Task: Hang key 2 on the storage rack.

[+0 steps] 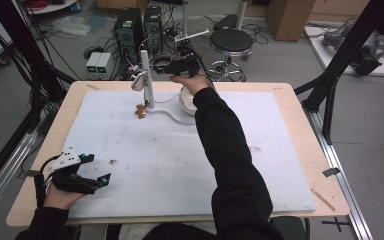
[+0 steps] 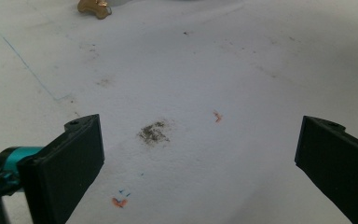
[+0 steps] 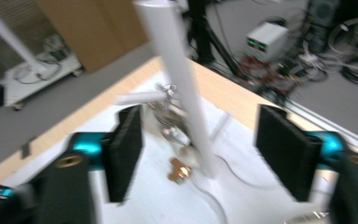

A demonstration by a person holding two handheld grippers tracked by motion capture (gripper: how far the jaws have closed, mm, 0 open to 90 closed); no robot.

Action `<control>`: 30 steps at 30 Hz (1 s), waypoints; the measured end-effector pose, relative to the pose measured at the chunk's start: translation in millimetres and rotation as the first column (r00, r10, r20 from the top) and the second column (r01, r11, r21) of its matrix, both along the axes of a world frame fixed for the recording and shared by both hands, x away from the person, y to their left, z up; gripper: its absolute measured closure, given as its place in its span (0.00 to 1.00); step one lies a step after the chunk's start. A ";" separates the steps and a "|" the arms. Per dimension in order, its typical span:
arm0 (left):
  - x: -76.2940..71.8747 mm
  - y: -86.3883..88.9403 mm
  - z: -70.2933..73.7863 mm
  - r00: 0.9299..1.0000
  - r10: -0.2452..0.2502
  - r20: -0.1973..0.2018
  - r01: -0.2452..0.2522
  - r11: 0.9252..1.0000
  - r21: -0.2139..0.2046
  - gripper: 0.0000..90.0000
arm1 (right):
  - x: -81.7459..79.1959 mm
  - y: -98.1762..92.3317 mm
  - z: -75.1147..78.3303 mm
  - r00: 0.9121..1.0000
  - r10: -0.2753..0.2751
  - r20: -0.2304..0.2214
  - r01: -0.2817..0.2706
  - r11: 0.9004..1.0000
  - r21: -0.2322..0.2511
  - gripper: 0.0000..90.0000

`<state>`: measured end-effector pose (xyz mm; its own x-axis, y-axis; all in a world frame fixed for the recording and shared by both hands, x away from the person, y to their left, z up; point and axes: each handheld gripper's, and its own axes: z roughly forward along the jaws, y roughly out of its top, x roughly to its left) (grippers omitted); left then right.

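Right claw (image 3: 198, 154) released, jaws apart on both sides of the white stand post (image 3: 182, 84), probably to leave the hung keychain (image 3: 168, 112). Left claw (image 2: 198, 158) open, resting idle on the counter (image 1: 290, 97).

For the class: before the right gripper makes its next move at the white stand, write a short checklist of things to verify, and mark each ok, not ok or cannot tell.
1. Right gripper jaws apart: ok, open with a wide gap.
2. White post lined up between the jaws: ok; it stands beyond them in the right gripper view, untouched.
3. Picture sharp enough to judge the small metal pieces hanging by the post: not ok, blurred.
4. Brass piece free of the jaws: ok, it lies on the white mat at the post's foot.
5. Left gripper out of the way: ok, open and empty at the near left corner.
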<state>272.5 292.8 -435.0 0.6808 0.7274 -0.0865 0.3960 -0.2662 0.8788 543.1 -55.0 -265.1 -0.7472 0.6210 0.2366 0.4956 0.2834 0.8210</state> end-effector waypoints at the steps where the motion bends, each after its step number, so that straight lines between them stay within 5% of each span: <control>1: 0.0 0.2 0.1 1.000 -0.001 -0.001 0.001 1.000 0.000 0.02 | -0.1 -1.9 0.1 1.000 -0.015 -0.001 0.015 1.000 -0.012 0.22; 6: -0.2 0.0 0.2 1.000 0.000 0.000 0.000 1.000 0.000 0.02 | -2.9 -10.9 4.1 0.999 -0.046 0.016 0.047 0.996 -0.072 0.01; 10: -0.3 -0.3 0.2 1.000 0.001 0.004 -0.001 1.000 -0.003 0.02 | -10.0 -18.2 8.8 0.998 -0.052 0.041 0.057 0.992 -0.114 0.01; 30: -1.2 -1.6 0.9 1.000 0.003 0.002 -0.003 1.000 0.001 0.02 | -58.0 -100.3 -19.6 0.988 -0.099 0.122 0.110 0.990 -0.083 0.01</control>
